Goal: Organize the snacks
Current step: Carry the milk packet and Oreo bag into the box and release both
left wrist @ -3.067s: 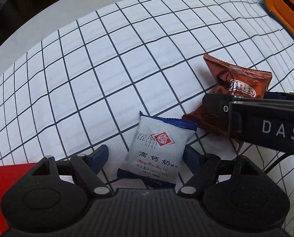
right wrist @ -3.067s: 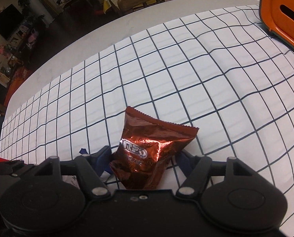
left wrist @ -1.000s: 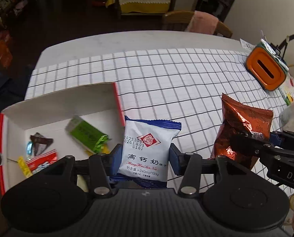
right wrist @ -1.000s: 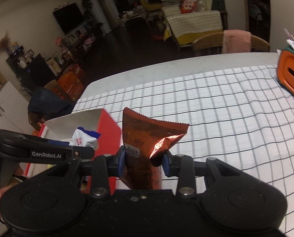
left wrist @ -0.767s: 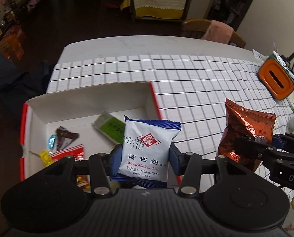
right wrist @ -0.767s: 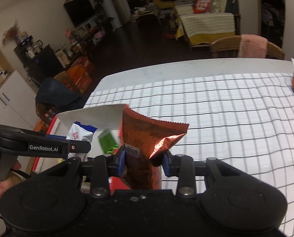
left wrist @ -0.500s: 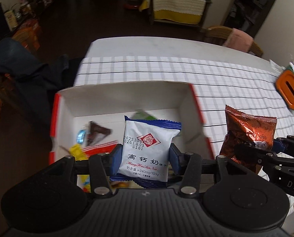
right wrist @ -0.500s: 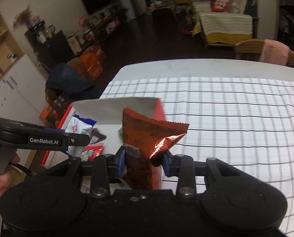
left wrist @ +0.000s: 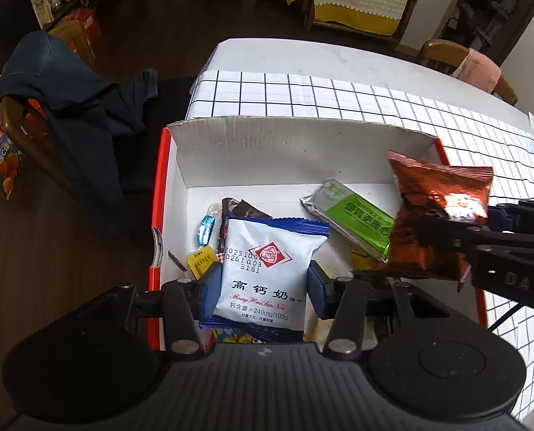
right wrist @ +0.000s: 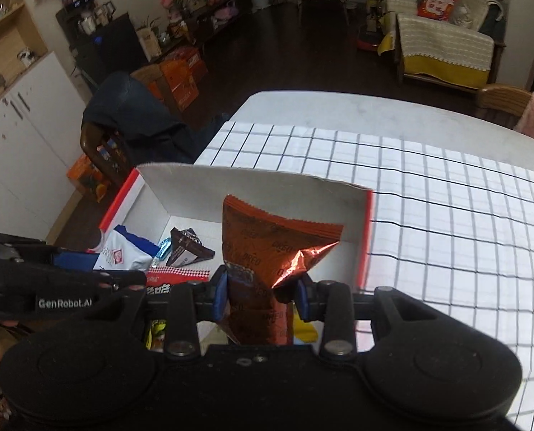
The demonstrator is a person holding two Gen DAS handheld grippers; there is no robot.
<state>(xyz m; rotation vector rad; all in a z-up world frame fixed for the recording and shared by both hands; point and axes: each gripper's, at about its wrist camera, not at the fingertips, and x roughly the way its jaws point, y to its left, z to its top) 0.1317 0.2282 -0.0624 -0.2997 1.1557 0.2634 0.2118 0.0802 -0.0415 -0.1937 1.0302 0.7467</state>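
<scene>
The left gripper point(left wrist: 263, 289), matte black with 2 blue pads, is clenched on a white snack packet point(left wrist: 267, 269): a smooth, puffy plastic pillow with crimped blue ends, a red diamond logo and printed Chinese text. It hangs above the open cardboard box point(left wrist: 288, 143), whose walls are white inside with red outer edges. The right gripper point(right wrist: 261, 298) is clamped on a copper-red Oreo packet point(right wrist: 267, 251), shiny crinkled foil with a zigzag top edge, held upright over the box's right side. Inside the box lie a flat green and silver foil bar point(left wrist: 353, 213), a dark brown triangular wrapper point(right wrist: 186, 248), a small blue twisted candy point(left wrist: 205, 228), a small yellow square sachet point(left wrist: 200, 260) and a red checkered packet point(right wrist: 179, 274). The box sits at the left end of the surface point(right wrist: 446, 215), covered by a white cloth with a thin black grid.
</scene>
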